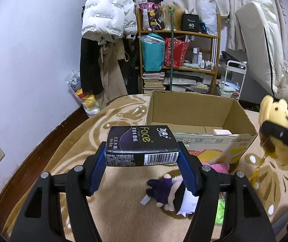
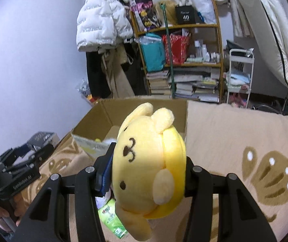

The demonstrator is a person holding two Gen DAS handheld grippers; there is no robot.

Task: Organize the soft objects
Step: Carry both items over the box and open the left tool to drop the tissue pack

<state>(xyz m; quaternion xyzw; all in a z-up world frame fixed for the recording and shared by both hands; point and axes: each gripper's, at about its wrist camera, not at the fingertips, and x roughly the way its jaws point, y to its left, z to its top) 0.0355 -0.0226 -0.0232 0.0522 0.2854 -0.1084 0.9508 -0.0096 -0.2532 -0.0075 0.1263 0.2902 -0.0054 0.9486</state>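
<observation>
My left gripper [image 1: 142, 157] is shut on a black tissue pack [image 1: 142, 145] and holds it above the beige blanket, just short of the open cardboard box [image 1: 204, 137]. My right gripper [image 2: 148, 165] is shut on a yellow dog plush [image 2: 148, 161] and holds it in the air near the same box [image 2: 95, 125]. The plush also shows at the right edge of the left wrist view [image 1: 279, 133]. A doll with purple clothes and black hair [image 1: 170, 193] and a pink plush [image 1: 218, 166] lie on the blanket in front of the box.
A green packet [image 2: 111, 221] lies on the blanket below the right gripper. Behind the box stand a wooden shelf [image 1: 178, 50] with bags and books, hanging coats [image 1: 105, 20], a white cart [image 1: 232, 80] and a folded mattress [image 1: 265, 46]. The bed's dark wooden edge [image 1: 49, 147] runs on the left.
</observation>
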